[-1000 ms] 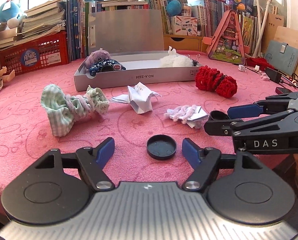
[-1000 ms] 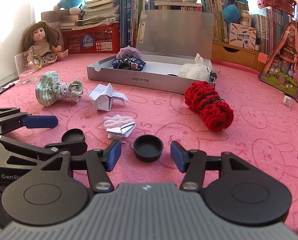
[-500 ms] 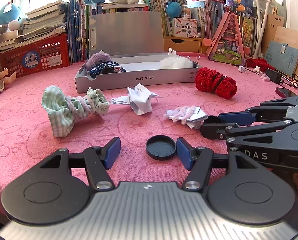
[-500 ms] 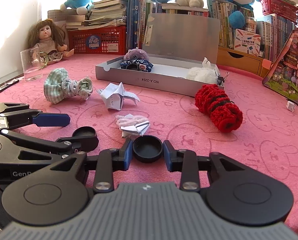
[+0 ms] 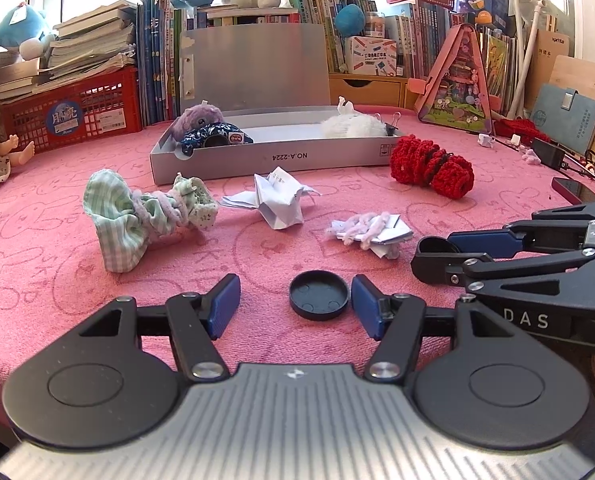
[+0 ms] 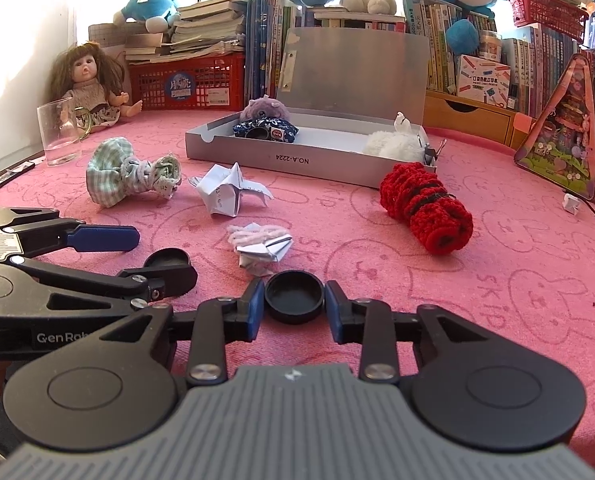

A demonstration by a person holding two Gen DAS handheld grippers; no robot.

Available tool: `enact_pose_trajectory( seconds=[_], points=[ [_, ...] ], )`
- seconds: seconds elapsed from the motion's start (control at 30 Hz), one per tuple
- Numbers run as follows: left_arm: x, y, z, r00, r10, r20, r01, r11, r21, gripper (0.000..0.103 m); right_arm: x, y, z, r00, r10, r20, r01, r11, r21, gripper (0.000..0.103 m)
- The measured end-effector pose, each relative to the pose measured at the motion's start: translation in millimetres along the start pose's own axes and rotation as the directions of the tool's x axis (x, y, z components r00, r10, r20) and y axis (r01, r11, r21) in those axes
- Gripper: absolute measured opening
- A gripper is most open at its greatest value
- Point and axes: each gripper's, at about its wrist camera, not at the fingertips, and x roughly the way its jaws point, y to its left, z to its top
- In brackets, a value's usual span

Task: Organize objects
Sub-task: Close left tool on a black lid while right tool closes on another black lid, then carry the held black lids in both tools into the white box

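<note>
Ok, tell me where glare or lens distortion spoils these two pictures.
Left wrist view: the windows behind the books are blown out white, and the fisheye bows the grey box and table edge; foreground stays sharp. Right wrist view: the top left corner is washed out by sunlight, the drinking glass catches it, and straight lines curve toward the edges.

Two black round caps. One cap (image 6: pixel 294 295), hollow side up, lies flat on the pink cloth, pressed between blue pads. The other cap (image 5: pixel 318 294), also hollow side up, lies flat with a pad touching its right edge and the left pad apart.
</note>
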Motion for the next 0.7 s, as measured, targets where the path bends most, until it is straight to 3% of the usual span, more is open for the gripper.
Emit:
enact_pose_trajectory(
  seconds=[0.33,0.7],
  points=[
    [-2.1,-9.0,-0.7,0.999,-0.031,0.009,0.031,0.999,0.016,0.036,2.9,3.7,0.7,1.000,-0.018,0.000,0.018,0.999,0.028,0.038],
    [-0.6,-6.4,3.6,0.999,-0.035,0.001,0.035,0.999,-0.006,0.036,5.0,2.2,4.6,1.000,-0.012,0.001,0.012,0.999,0.046,0.038]
  ],
)
